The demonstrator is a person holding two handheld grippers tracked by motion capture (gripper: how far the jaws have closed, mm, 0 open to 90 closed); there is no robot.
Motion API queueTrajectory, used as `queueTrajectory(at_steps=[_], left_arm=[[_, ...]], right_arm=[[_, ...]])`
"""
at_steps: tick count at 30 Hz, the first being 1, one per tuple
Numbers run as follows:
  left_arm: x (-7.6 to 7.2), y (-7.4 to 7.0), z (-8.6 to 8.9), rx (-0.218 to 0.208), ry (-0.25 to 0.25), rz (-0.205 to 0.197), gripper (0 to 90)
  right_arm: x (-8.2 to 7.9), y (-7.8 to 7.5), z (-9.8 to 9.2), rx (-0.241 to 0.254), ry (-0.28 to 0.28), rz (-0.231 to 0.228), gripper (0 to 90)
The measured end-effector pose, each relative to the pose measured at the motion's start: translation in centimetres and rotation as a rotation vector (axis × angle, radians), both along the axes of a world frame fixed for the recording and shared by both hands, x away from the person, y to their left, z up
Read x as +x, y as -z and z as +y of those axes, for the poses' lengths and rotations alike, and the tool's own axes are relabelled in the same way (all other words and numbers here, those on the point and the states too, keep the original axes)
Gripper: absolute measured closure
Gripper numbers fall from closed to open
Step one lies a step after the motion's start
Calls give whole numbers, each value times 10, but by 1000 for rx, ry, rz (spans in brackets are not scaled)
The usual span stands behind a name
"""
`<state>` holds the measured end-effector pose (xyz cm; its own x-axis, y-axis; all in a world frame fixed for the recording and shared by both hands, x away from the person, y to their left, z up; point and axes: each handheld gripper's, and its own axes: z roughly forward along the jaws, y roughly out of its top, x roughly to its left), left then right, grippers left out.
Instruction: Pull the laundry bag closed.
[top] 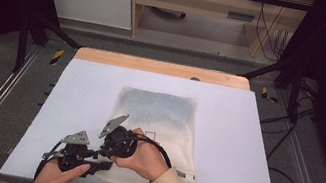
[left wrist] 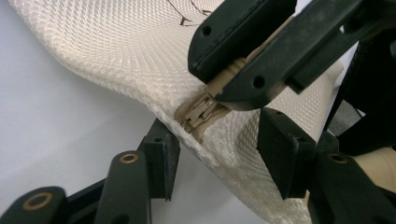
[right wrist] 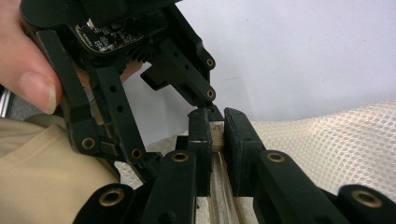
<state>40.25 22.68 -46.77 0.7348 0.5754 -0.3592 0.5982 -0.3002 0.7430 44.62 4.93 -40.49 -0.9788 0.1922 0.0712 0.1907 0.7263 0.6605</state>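
A cream mesh bag lies flat on the pale mat, its zipper along the near edge. My right gripper is shut on the beige zipper pull at the bag's near-left corner. In the left gripper view that same right gripper pinches the pull just above the zipper slider. My left gripper is open, its jaws standing on either side of the bag's folded edge below the slider. From above, the left gripper and right gripper meet at that corner.
The pale mat covers the wooden table. A small white tag sticks out at the bag's near-right corner. Black frame posts stand at both sides, and cables lie on the floor to the right.
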Motion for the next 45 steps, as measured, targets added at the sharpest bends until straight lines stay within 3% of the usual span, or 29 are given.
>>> queueTrajectory(at_steps=[8,18,23,24,31,45], left_arm=[[4,2,0,1,27,-7,590],[9,5,-3,10,39,-3,583],[11,7,-3,30,45,3,666],[11,8,-2,30,42,2,724],[13,5,-1,28,16,-12,819],[11,4,-4,56,16,-24,826]], right_arm=[[1,0,0,3,0,-4,820],[1,0,0,-5,-4,-7,820],[0,1,0,-8,1,2,820],[0,1,-1,-8,2,-2,820],[1,5,-7,-19,17,-6,820],[2,9,-19,-78,22,1,821]])
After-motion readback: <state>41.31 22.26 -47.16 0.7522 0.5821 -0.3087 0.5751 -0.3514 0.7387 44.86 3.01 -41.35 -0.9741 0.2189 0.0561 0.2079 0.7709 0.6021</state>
